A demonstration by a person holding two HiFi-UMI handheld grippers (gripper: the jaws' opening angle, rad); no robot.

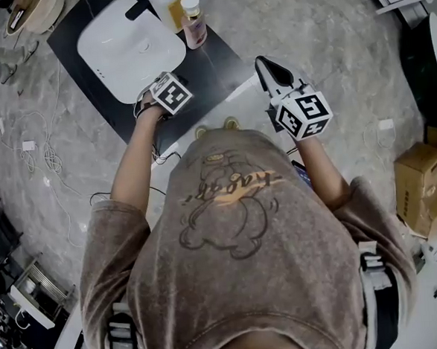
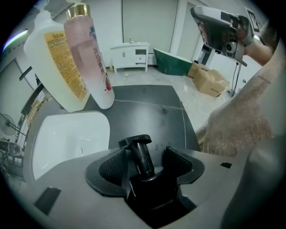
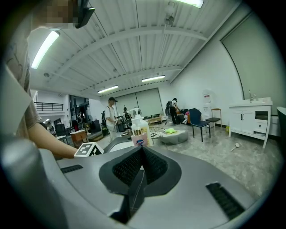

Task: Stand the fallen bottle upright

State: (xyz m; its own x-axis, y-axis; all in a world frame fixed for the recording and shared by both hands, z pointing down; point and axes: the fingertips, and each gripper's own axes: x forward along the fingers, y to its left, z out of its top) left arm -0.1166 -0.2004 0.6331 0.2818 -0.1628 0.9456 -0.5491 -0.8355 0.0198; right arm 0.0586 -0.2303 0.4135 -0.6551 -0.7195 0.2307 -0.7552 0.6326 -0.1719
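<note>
Black pump bottle (image 2: 142, 154) apparently lay on the dark counter (image 2: 147, 107) between the left gripper's (image 2: 146, 162) spread, unpressing fingers. The right gripper's (image 3: 140, 152) fingers met, empty. Clamping its thin neck risked swivelling or slipping.

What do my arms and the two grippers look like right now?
The left gripper and right gripper have smooth grey shells, with black ribbed pads set in a V-shaped notch. Each carries a white cube printed with black square markers. You wear a washed brown, short-sleeved T-shirt with a cartoon bear print.
</note>
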